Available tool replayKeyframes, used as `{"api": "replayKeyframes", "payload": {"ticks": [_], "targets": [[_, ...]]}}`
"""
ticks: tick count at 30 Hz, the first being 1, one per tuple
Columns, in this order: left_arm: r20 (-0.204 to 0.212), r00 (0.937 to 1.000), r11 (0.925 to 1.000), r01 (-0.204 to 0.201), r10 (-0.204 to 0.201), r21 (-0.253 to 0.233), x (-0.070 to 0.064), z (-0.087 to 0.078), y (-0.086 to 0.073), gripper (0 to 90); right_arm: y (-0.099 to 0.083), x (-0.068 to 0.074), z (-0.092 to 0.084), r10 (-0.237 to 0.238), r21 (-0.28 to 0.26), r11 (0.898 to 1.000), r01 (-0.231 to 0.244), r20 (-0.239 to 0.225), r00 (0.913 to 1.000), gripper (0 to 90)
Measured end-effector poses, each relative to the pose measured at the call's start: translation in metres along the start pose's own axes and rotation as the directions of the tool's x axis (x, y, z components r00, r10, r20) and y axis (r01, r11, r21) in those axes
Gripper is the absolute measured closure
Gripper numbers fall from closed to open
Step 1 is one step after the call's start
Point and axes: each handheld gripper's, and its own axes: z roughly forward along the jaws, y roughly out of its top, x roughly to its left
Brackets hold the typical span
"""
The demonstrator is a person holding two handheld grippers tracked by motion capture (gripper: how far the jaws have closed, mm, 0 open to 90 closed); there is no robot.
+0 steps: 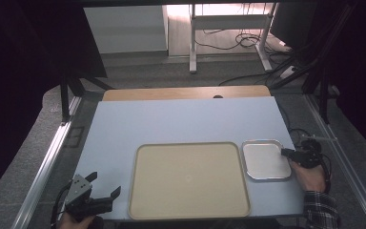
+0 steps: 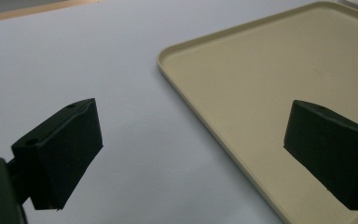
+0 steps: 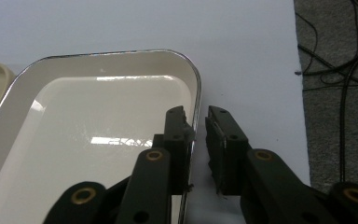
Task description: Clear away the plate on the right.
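Observation:
A small shiny metal tray (image 1: 267, 161) lies at the table's right side, beside a large beige tray (image 1: 171, 191). My right gripper (image 1: 286, 152) reaches the metal tray's right rim from the right. In the right gripper view its jaws (image 3: 198, 114) straddle that rim of the metal tray (image 3: 98, 107), one inside and one outside. They stand nearly together, with a narrow gap showing on the outer side. My left gripper (image 1: 107, 182) rests open at the near left corner. Its wide-apart jaws (image 2: 196, 107) hold nothing and point at the beige tray's (image 2: 270, 70) left edge.
The light blue table top (image 1: 171, 119) has a wooden strip (image 1: 186, 92) along its far edge. Both trays hold nothing. Cables (image 3: 340, 56) lie on the grey floor to the table's right. Metal rails (image 1: 43, 167) run along both sides.

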Motion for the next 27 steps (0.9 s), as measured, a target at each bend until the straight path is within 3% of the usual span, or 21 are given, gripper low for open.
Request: {"api": "replayKeyframes", "payload": {"ticks": [8, 9, 11, 15, 20, 27], "targets": [[-0.001, 1.0, 1.0, -0.002, 0.002, 0.001, 0.0, 0.0, 0.0, 4.0, 0.002, -0.004, 0.001, 0.055, 0.019, 0.998, -0.054, -0.047, 0.9974, 86.7], [-0.001, 1.0, 1.0, -0.001, 0.001, 0.001, 0.0, 0.0, 0.0, 4.0, 0.003, -0.007, 0.001, 0.098, 0.018, 0.995, -0.097, -0.063, 0.9932, 88.9], [-0.001, 1.0, 1.0, -0.002, 0.002, 0.001, 0.0, 0.0, 0.0, 4.0, 0.003, -0.01, -0.001, 0.124, 0.008, 0.992, -0.124, -0.079, 0.9891, 89.0], [-0.001, 1.0, 1.0, -0.003, 0.003, 0.002, 0.0, 0.0, 0.0, 4.0, 0.002, -0.013, -0.005, 0.133, -0.017, 0.991, -0.134, -0.071, 0.9886, 89.1], [-0.001, 1.0, 1.0, -0.005, 0.005, 0.001, 0.0, 0.0, 0.0, 4.0, 0.002, -0.016, -0.01, 0.171, -0.03, 0.984, -0.175, -0.111, 0.979, 89.1], [-0.001, 1.0, 1.0, -0.006, 0.006, 0.0, 0.0, 0.0, 0.0, 4.0, 0.004, -0.009, -0.016, 0.15, -0.043, 0.987, -0.157, -0.123, 0.981, 89.1]]}}
